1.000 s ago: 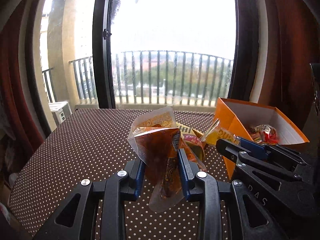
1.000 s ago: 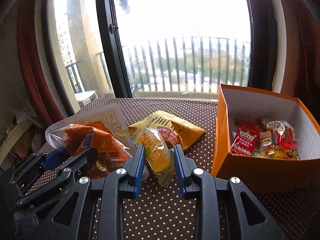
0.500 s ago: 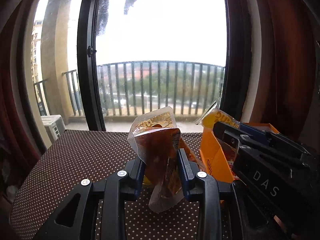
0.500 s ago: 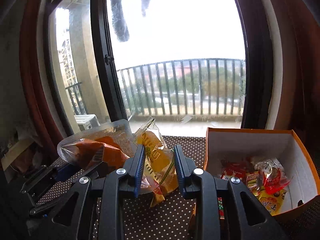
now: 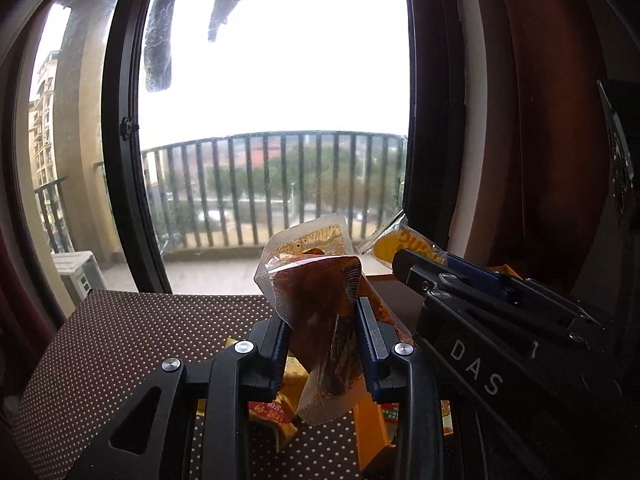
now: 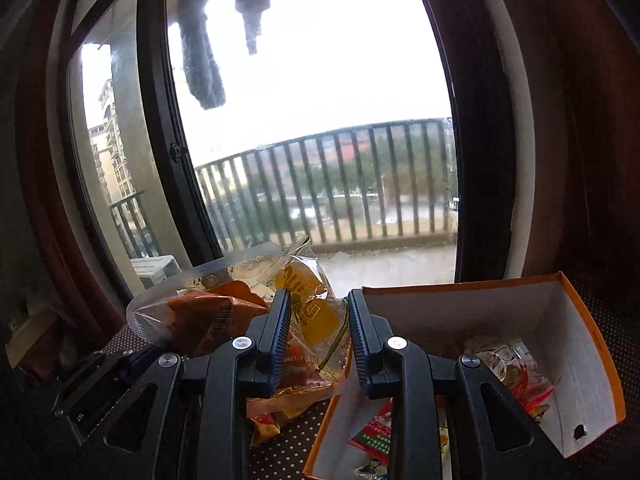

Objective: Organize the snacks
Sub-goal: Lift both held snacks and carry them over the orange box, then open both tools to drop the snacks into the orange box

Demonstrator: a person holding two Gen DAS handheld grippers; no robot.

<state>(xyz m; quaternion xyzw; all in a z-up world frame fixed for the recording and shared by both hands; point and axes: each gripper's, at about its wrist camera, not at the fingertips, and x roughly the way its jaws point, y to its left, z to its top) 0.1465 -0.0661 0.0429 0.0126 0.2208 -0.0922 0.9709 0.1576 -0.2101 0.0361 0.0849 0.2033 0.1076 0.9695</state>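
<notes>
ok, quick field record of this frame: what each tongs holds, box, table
left tongs: shut on brown pouch, held clear of the table
right tongs: shut on yellow pouch, held at the box's left edge
box: orange, open top, white inside, several wrapped snacks in it
table: brown dotted cloth; one yellow packet lying left of the box
backdrop: window, balcony railing outside

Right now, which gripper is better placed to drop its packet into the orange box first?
Right. The right gripper, holding the yellow packet, hangs at the orange box rim; the left gripper sits further left.
</notes>
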